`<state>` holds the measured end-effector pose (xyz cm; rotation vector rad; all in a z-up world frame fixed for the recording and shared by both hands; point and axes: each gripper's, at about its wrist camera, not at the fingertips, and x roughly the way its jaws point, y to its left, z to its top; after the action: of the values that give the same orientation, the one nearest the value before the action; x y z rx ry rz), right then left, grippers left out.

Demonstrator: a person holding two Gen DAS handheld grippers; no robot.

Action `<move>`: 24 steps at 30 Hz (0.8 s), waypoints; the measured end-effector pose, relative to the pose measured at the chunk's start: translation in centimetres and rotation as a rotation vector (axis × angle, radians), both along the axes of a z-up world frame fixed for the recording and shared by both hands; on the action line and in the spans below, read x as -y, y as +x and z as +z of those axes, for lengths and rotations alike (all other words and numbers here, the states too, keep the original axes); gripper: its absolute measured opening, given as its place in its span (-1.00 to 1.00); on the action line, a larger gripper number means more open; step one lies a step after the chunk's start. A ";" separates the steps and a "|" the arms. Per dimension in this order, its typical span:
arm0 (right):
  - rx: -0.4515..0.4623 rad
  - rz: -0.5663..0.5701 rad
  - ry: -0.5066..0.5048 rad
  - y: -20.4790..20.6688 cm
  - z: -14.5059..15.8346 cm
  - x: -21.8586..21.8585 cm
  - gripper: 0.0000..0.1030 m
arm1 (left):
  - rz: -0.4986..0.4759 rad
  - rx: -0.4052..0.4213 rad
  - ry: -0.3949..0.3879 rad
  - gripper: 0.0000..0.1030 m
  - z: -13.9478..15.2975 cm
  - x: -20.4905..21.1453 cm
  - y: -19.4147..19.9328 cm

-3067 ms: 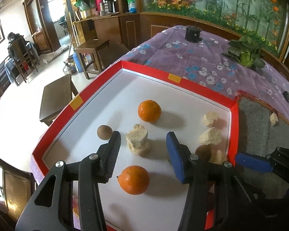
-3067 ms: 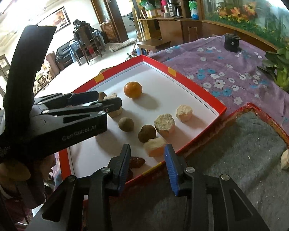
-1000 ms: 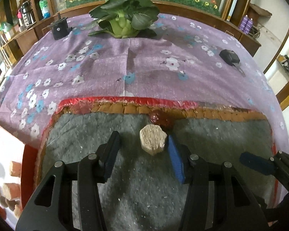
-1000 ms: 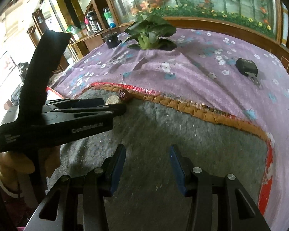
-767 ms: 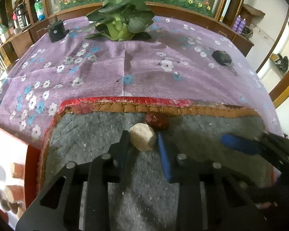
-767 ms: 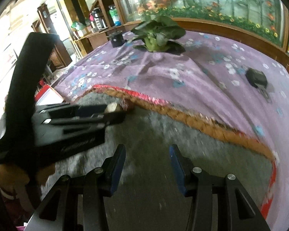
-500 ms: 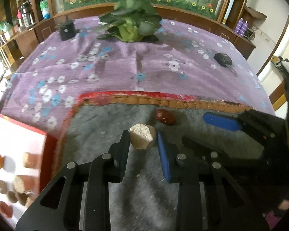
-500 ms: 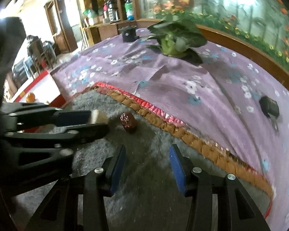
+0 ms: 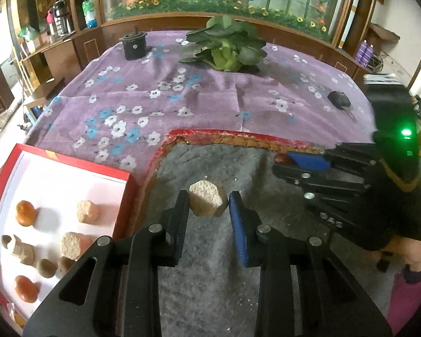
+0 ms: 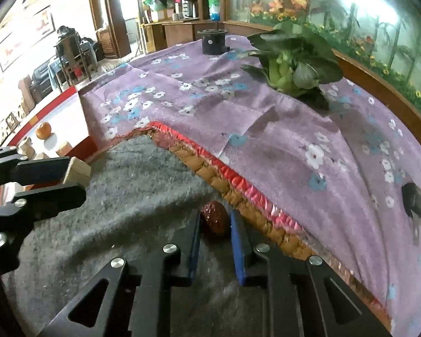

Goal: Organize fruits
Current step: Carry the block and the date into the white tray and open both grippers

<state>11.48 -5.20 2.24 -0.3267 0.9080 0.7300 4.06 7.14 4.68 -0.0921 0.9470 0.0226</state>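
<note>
Our left gripper [image 9: 207, 210] is clamped on a pale hexagonal block [image 9: 207, 201] above the grey mat [image 9: 210, 295]. Our right gripper [image 10: 214, 234], whose jaws have just been closing, pinches a dark red date [image 10: 214, 217] at the mat's edge. At nine o'clock, the red tray [image 9: 126, 196] holds oranges [image 9: 26, 209].

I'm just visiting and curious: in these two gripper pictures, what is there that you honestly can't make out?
- Dark red fruit: right wrist view, its lower part hidden between the right gripper; kind unclear.
- Tan chunk: left wrist view, its sides covered by the left gripper.
- Red tray: left wrist view, cut off by the picture's left edge.
- Small black object: right wrist view, too small to identify.
</note>
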 end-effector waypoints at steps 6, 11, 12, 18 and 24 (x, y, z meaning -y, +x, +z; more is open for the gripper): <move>-0.009 -0.076 0.073 -2.8 1.2 1.9 -0.62 | 0.007 0.011 -0.003 -0.45 0.2 -0.2 -1.0; -0.034 -0.079 0.161 -5.8 2.0 1.9 -0.61 | 0.022 0.021 0.012 -0.45 0.4 -0.5 -2.5; -0.042 -0.077 0.170 -6.4 2.1 1.7 -0.61 | 0.030 0.025 0.021 -0.45 0.5 -0.7 -2.8; -0.045 -0.054 0.179 -8.9 2.7 -0.2 -0.62 | 0.055 0.039 0.040 -0.45 0.8 -2.0 -5.0; -0.035 -0.019 0.180 -10.8 3.4 -2.4 -0.62 | 0.086 0.054 0.045 -0.45 1.2 -3.7 -6.9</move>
<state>0.65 -2.82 5.66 -0.1457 0.8705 0.7959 -2.87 10.81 5.89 -0.0914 0.8873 0.1198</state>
